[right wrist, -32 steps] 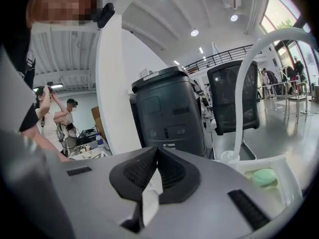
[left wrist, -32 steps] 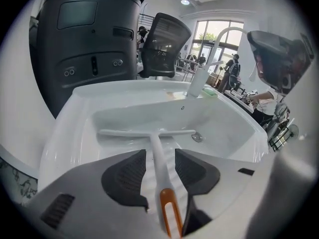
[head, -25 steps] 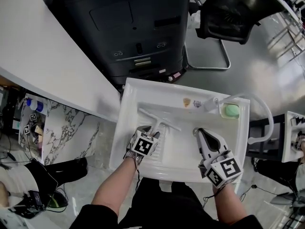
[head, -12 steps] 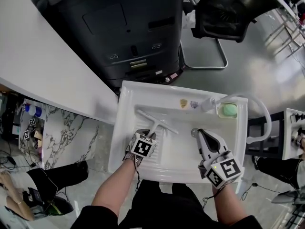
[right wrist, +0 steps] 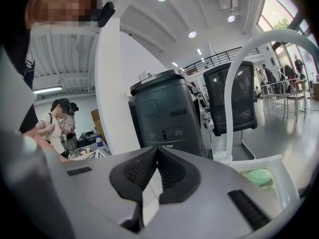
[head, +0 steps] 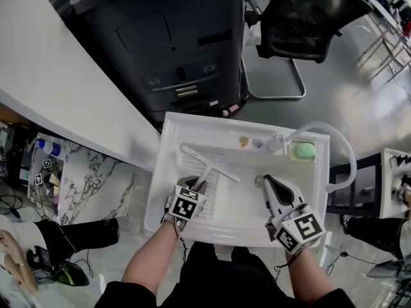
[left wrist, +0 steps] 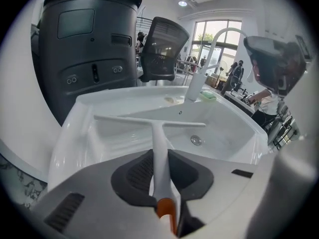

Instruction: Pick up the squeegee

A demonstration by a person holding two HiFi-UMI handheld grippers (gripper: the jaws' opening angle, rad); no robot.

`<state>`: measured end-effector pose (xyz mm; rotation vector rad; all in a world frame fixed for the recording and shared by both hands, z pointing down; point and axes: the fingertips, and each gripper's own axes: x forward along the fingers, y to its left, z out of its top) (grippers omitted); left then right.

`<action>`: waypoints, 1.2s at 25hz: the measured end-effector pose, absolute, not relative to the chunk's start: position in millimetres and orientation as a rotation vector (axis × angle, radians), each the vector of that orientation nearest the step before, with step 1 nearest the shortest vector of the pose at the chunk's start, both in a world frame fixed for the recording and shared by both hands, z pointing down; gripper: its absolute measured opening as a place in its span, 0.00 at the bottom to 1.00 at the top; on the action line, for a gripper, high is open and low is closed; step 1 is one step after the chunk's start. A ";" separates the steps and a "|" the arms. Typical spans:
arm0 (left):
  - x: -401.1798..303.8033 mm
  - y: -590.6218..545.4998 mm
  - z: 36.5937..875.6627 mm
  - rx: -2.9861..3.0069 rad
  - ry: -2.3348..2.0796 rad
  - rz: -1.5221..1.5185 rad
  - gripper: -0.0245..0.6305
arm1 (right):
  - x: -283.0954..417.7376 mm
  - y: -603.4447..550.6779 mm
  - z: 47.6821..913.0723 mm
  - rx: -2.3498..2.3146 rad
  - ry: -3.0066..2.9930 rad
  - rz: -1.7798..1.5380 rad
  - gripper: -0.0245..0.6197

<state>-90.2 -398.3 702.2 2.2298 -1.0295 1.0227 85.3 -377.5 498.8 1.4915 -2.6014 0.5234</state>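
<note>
In the head view the left claw (head: 196,186), its jaws having just been closing onto the squeegee (head: 207,167) handle, is covering the handle's lower end with its marker cube; in the left gripper view the handle's orange tail is disappearing behind the claw's body. Two small items (head: 244,141) at the back of the sink (head: 160,172) are showing too small to name. The chair (head: 308,18) is being cut by the top edge, and the tap (right wrist: 230,98) is arching out past the right gripper view's right edge
</note>
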 end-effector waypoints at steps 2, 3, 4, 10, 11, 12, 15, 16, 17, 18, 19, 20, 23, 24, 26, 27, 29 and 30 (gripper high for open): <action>-88.7 -393.3 684.4 2.250 -1.062 0.982 0.17 | 87.5 -374.5 493.7 1.477 -2.621 0.509 0.06; -87.8 -389.6 675.3 2.257 -1.079 0.959 0.17 | 88.7 -372.4 490.7 1.468 -2.632 0.502 0.06; -86.1 -385.4 665.4 2.268 -1.095 0.932 0.17 | 89.7 -369.7 487.8 1.459 -2.643 0.494 0.06; -79.4 -361.2 594.1 2.306 -1.244 0.699 0.17 | 94.2 -351.3 468.6 1.376 -2.713 0.421 0.06; -78.9 -356.3 582.7 2.306 -1.272 0.653 0.17 | 94.8 -348.1 465.4 1.356 -2.724 0.405 0.06; -78.7 -350.5 571.9 2.306 -1.300 0.610 0.17 | 95.1 -344.5 462.6 1.336 -2.736 0.388 0.06; -79.3 -328.6 539.4 2.310 -1.374 0.485 0.17 | 92.9 -332.5 453.1 1.267 -2.778 0.337 0.06; -79.3 -319.9 527.8 2.311 -1.394 0.441 0.17 | 91.0 -328.3 449.3 1.239 -2.795 0.323 0.06; -79.7 -311.1 515.8 2.312 -1.415 0.397 0.17 | 88.5 -324.4 445.6 1.208 -2.812 0.309 0.06; -80.9 -302.2 503.6 2.312 -1.441 0.356 0.17 | 85.2 -320.9 442.3 1.177 -2.829 0.297 0.06; -83.3 -293.1 491.7 2.312 -1.470 0.322 0.17 | 81.3 -317.5 439.7 1.146 -2.845 0.288 0.06; -86.8 -283.8 480.2 2.313 -1.501 0.294 0.17 | 76.8 -314.3 437.6 1.117 -2.858 0.282 0.06; -101.0 -255.6 448.3 2.317 -1.587 0.244 0.17 | 61.1 -305.1 432.8 1.056 -2.892 0.286 0.06; -105.4 -246.5 439.3 2.320 -1.609 0.234 0.17 | 56.1 -301.7 431.8 1.041 -2.900 0.289 0.06; -113.4 -230.1 425.3 2.326 -1.649 0.218 0.17 | 46.2 -294.1 431.1 1.016 -2.916 0.294 0.06; -118.0 -223.0 420.3 2.326 -1.667 0.213 0.17 | 40.7 -290.2 431.4 1.002 -2.925 0.295 0.06; -127.9 -210.8 412.9 2.325 -1.695 0.206 0.17 | 28.5 -281.8 431.5 0.982 -2.939 0.300 0.06; -132.7 -205.2 409.9 2.325 -1.701 0.203 0.17 | 22.7 -277.1 430.8 0.978 -2.941 0.305 0.06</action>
